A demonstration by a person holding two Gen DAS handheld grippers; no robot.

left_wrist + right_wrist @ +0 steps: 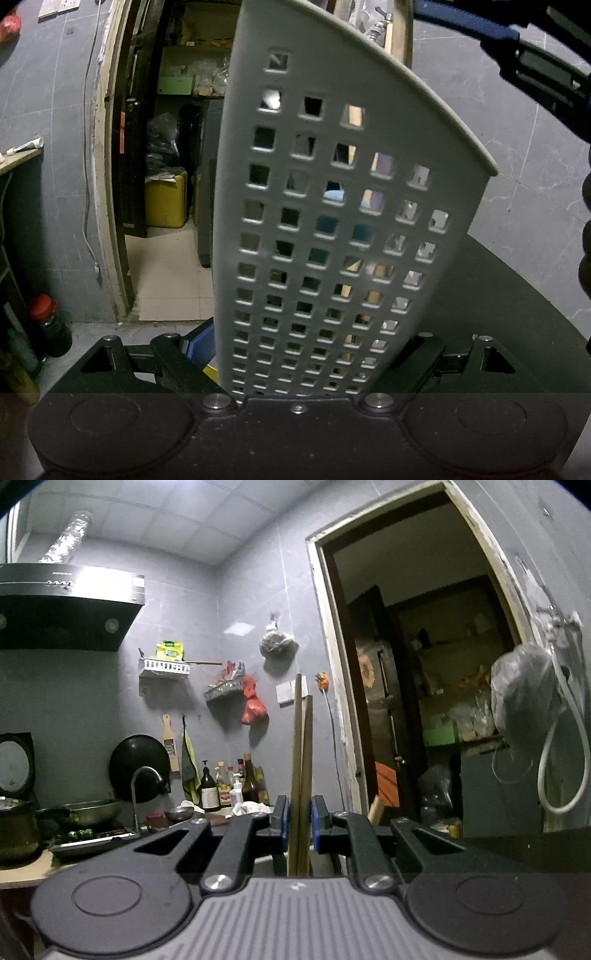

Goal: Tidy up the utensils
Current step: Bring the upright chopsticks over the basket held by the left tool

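Gripping a grey perforated plastic utensil holder (332,221), left claw (295,369) steadies it; right claw (298,823) clamps wooden chopsticks (302,760), likely needing lowering into it.

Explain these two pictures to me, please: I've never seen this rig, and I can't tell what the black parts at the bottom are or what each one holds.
There is no robot arm here. A person carries a handheld claw in each hand, and each claw has a wide-angle camera looking forward along its two fingers, so the black parts at the bottom are the claw itself.

The left wrist picture shows the left claw gripping a grey perforated utensil holder, which fills the middle of the view. Behind it are a doorway and a dark table.

The right wrist picture shows the right claw, its blue pads closed on a pair of wooden chopsticks standing upright. Behind them is a kitchen: range hood, wok, bottles, a tap.

The chopsticks probably go into the holder next.
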